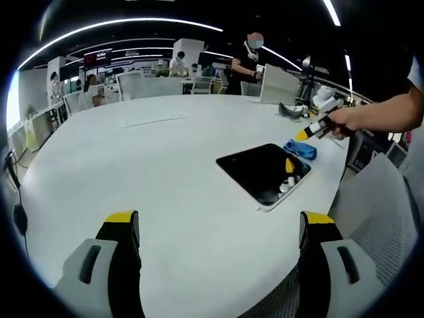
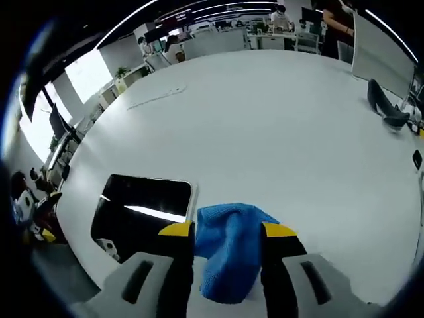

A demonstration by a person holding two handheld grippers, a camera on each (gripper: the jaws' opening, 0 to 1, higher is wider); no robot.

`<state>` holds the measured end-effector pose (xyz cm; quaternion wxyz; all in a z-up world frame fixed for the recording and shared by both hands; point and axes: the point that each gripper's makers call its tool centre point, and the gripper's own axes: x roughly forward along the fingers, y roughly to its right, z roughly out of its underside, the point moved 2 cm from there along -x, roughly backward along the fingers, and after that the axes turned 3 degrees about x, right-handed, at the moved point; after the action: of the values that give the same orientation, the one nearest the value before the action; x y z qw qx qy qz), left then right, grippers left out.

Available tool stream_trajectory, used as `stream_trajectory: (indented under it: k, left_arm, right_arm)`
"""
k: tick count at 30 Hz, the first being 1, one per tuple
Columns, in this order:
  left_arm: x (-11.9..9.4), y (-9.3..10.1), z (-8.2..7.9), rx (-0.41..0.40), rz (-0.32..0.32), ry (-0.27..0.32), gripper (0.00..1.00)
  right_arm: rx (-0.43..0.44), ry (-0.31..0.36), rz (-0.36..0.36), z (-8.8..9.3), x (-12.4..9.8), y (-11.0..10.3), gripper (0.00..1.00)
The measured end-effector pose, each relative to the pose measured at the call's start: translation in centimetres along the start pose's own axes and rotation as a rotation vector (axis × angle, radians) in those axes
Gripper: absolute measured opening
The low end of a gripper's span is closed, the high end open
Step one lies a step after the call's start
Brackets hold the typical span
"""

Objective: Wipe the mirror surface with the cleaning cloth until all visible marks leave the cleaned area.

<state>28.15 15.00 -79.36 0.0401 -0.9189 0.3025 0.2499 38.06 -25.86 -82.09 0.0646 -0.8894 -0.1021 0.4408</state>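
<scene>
Early in the wipe, by the look of it: right gripper [image 2: 222, 232] over the blue cleaning cloth [image 2: 228, 255], jaws apart with the cloth bunched between the yellow tips, though cannot tell whether actually pinching it or merely straddling it. Cloth sitting on the white tabletop [image 2: 278, 132] just beside the mirror's [image 2: 142, 212] long edge, not yet on the glass. Mirror lying flat near the tabletop's edge, dark and reflecting ceiling light strips; marks too faint to make out. Left gripper [image 1: 218, 228] held back over bare tabletop, jaws wide apart and holding nothing, well apart from the mirror. Next move, judging from this: close on the cloth, carry it sideways onto the glass, press and sweep. Around: a dark curved object [image 2: 386, 106] far off (no obstacle), a thin white strip [image 1: 154, 120] across the tabletop, chairs and people beyond. Nothing blocking the path.
</scene>
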Motion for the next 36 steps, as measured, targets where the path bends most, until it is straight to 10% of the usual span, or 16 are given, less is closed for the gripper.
stream_trajectory:
  k: [19, 36]
  left_arm:
    - [-0.3, -0.5, -0.4, -0.025, -0.027, 0.026, 0.99]
    - [-0.3, -0.3, -0.7, -0.021, -0.015, 0.046, 0.99]
  right_arm:
    - [-0.051, 0.305, -0.102, -0.3, -4.6, 0.0, 0.95]
    - [-0.104, 0.341, -0.097, 4.1, -7.0, -0.8, 0.98]
